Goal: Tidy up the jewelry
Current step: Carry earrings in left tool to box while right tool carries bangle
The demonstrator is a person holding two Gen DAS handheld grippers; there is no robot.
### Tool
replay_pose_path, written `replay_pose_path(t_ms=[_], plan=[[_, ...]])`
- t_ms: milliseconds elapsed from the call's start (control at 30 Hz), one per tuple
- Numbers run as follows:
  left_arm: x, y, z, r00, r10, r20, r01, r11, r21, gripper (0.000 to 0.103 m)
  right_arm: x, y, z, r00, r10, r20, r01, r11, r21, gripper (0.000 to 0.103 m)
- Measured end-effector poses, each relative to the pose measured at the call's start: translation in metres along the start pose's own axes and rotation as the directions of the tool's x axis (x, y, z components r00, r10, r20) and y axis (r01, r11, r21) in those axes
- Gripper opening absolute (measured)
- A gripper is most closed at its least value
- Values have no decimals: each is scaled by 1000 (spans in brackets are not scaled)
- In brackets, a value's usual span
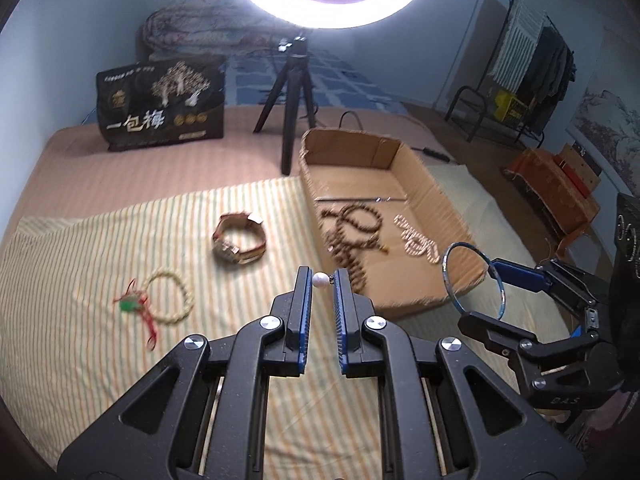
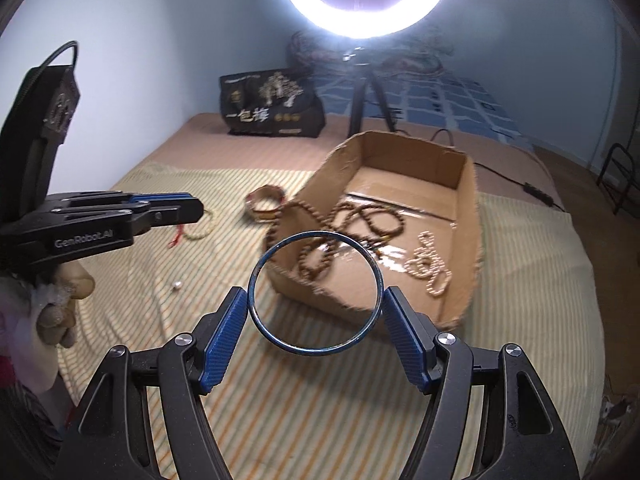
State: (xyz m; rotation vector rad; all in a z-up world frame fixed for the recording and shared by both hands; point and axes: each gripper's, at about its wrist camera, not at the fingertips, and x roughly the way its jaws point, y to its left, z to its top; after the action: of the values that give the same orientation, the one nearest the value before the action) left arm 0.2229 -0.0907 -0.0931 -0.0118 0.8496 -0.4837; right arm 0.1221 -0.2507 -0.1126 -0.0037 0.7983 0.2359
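A: Left wrist view. My left gripper (image 1: pixel 322 280) is narrowed onto a white pearl bead (image 1: pixel 319 279), raised over the striped cloth (image 1: pixel 80 340) just short of the cardboard box (image 1: pixel 420 184) near wall.

B: Room?

A: Bare cloth between the watch (image 1: pixel 239 241) and the cream bead bracelet (image 1: pixel 173 298).

B: Right wrist view?

A: My right gripper (image 2: pixel 314 310) is spread wide, pads gripping a blue bangle (image 2: pixel 315 290) by its outer edge, its opening facing the camera, before the box's frayed near corner. Brown bead necklace (image 2: pixel 352 224) lies inside.

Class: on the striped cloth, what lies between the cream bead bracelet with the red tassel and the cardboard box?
The watch lies between the cream bracelet and the cardboard box, clearest in the left wrist view.
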Motion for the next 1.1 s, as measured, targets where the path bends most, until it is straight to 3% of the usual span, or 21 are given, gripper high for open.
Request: replay_pose_path(t_ms=[467,1100], plan=[[35,-30,29,1000,-30,9,30,1000,6,9,14,-59,33,998,-57,9,56,994,90,69],[74,-39,27,998,-32,-51,32,999,15,9,61,-89,60,998,-61,-21,63,984,164,69]])
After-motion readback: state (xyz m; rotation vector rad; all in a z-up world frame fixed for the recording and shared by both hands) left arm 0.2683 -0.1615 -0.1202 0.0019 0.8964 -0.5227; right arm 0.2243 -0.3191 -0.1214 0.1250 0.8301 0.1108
